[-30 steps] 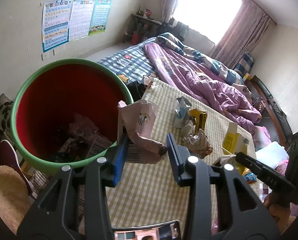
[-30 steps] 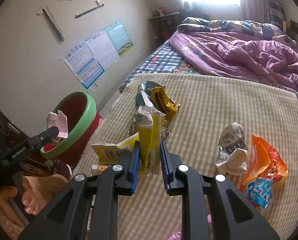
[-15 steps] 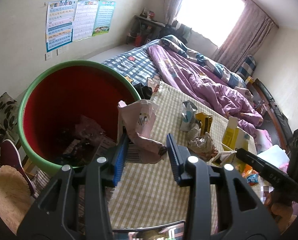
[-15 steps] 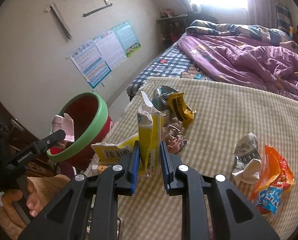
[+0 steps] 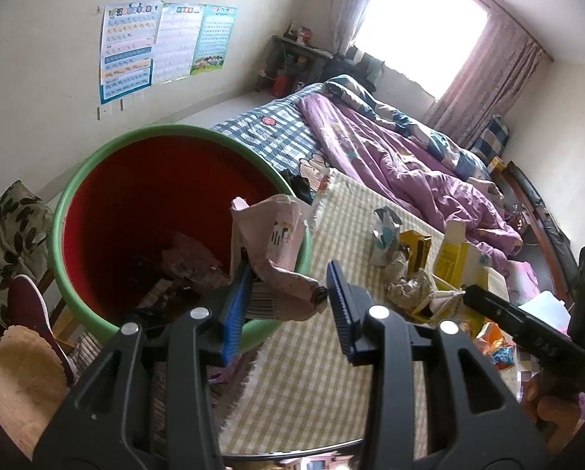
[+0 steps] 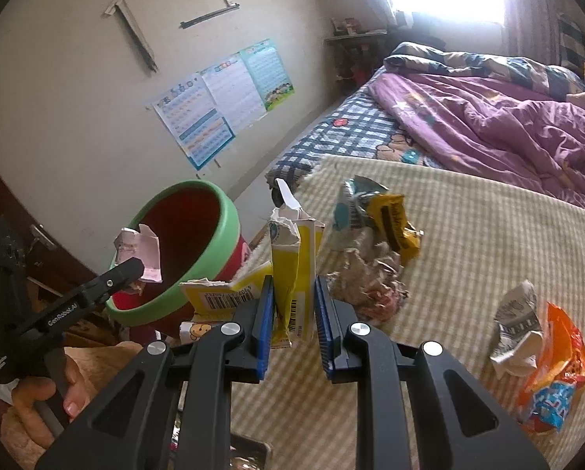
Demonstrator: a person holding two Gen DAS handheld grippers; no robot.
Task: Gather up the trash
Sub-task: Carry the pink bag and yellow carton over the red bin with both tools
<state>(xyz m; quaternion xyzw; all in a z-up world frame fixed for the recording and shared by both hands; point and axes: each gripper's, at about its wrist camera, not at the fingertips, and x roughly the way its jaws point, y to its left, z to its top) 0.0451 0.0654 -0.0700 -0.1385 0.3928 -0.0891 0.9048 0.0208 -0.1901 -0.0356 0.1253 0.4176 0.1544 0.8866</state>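
Bedroom light falls from a bright window onto a checked tablecloth strewn with wrappers, with a purple quilt on the bed behind it. Beside the table stands a red bucket with a green rim, already holding some dark scraps at its bottom.

The left gripper is clamped on a crumpled pink paper carton, which bulges between the blue pads and hangs right over the bucket's near rim. Over the last second the bucket has grown larger in the left view and slid more squarely under the carton, so the drop looks close; a release now would probably land it inside, though the carton sits near the rim and could catch there.

The right gripper is pinched tight on a torn yellow carton and has carried it off the cloth and toward the bucket: the bucket shows nearer than a moment ago, and the remaining litter has fallen behind. That litter, a yellow snack bag, crumpled paper and an orange packet, lies on the table, so several more trips seem needed.
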